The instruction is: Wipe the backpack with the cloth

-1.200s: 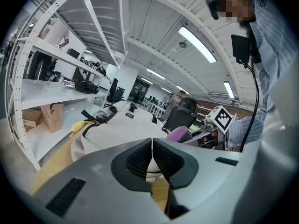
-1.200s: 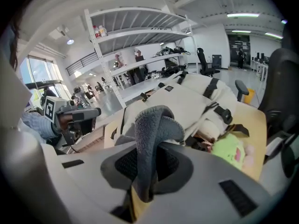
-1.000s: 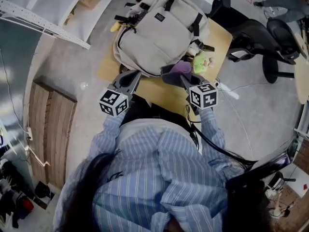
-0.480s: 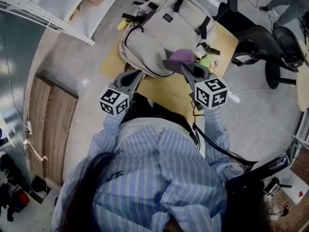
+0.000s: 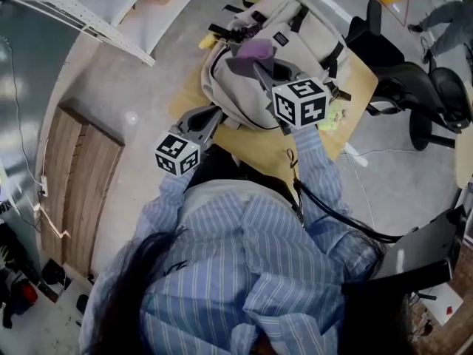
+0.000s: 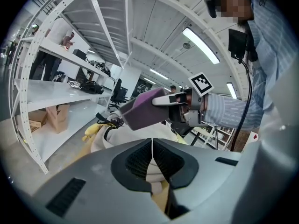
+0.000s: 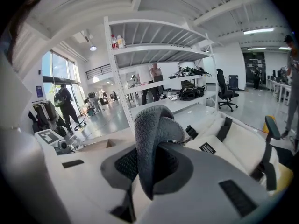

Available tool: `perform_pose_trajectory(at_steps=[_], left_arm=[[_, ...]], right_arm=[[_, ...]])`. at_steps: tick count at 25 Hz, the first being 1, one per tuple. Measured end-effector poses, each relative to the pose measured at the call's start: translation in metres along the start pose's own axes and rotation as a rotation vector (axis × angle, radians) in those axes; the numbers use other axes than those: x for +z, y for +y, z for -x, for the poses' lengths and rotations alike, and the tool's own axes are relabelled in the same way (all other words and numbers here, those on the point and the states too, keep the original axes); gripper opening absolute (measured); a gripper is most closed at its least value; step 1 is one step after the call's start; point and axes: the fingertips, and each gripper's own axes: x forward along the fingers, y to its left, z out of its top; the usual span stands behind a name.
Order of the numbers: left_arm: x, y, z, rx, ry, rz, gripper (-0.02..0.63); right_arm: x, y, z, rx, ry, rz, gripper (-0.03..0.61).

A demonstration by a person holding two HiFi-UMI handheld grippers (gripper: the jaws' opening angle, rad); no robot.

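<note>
Purple-grey microfibre cloth (image 5: 255, 50) is hanging folded in the clamped right gripper (image 5: 260, 66), directly above the beige fabric backpack (image 5: 229, 98), which is lying lengthwise toward the wooden counter's (image 5: 259, 150) far edge. The left gripper (image 5: 209, 118), closed and empty, is hovering by its near end.

Bright, even indoor light from ceiling strips (image 6: 201, 45) and a window (image 7: 58, 71). Head view: pale glare spot on the floor (image 5: 131, 117), soft shadows, sharp focus. Gripper views: strong fisheye bending, black corners, strips blown out; the cloth (image 7: 154, 139) near the lens is crisp.
</note>
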Motion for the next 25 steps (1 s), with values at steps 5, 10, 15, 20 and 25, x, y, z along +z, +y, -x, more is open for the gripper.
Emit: perform_pose_trajectory(at_steps=[5, 10, 15, 20, 25], left_arm=[[0.002, 0.017, 0.006, 0.003, 0.011, 0.006, 0.012], [0.002, 0.029, 0.011, 0.005, 0.020, 0.011, 0.012], [0.004, 0.034, 0.007, -0.011, 0.028, 0.008, 0.012], [0.006, 0.030, -0.003, -0.034, 0.029, -0.003, 0.012], [0.004, 0.016, -0.013, -0.068, 0.041, -0.015, 0.012]], right_arm=[[0.010, 0.004, -0.053, 0.006, 0.025, 0.007, 0.041], [0.002, -0.006, -0.086, -0.022, 0.066, -0.016, 0.041], [-0.020, -0.020, -0.083, -0.052, 0.099, -0.056, 0.041], [-0.045, -0.038, -0.051, -0.090, 0.111, -0.091, 0.041], [-0.071, -0.055, -0.009, -0.141, 0.119, -0.134, 0.041]])
